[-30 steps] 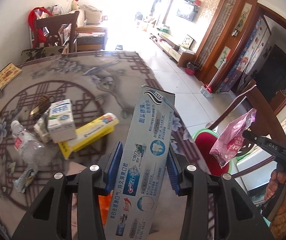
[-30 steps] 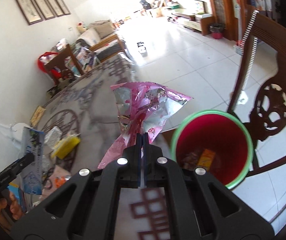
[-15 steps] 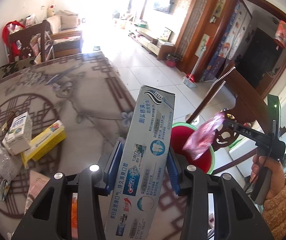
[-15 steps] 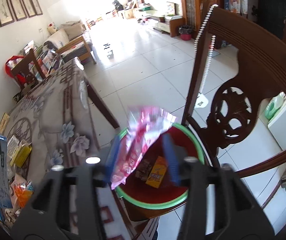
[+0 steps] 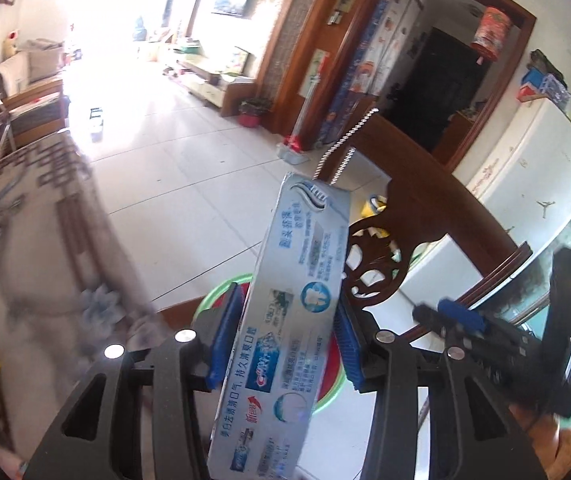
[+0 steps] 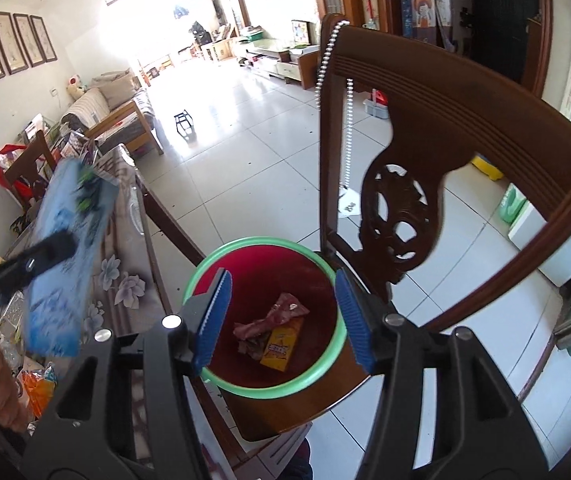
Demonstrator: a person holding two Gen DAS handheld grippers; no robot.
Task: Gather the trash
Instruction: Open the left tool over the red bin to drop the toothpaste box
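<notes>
The left gripper [image 5: 287,344] has just been opening its jaws; the toothpaste box [image 5: 285,328] stands between the blue pads [image 5: 225,340], tilted, with a thin gap showing at the right pad, so whether either pad touches it cannot be told. Under the box and just beyond the jaws sits the bin [image 5: 221,292], its green rim peeking out on both sides. To the right of those jaws hovers the right gripper [image 5: 445,312], blurred, a hand [image 5: 545,444] beneath it. In the right wrist view the right gripper [image 6: 281,316] has its jaws about half open with nothing between the pads; they have opened within the last second. Directly ahead, framed by the two fingers [image 6: 213,320], is the red bin [image 6: 213,260] on a chair seat [image 6: 297,412]. Inside the bin lie a pink wrapper [image 6: 273,320] and a yellow packet [image 6: 281,346], touching. Left of the jaws the box [image 6: 69,256] appears blurred over the table [image 6: 125,280]. Beyond the jaws rises the carved chair back [image 6: 401,208], with a white bead chain [image 6: 349,128] hanging on it.
</notes>
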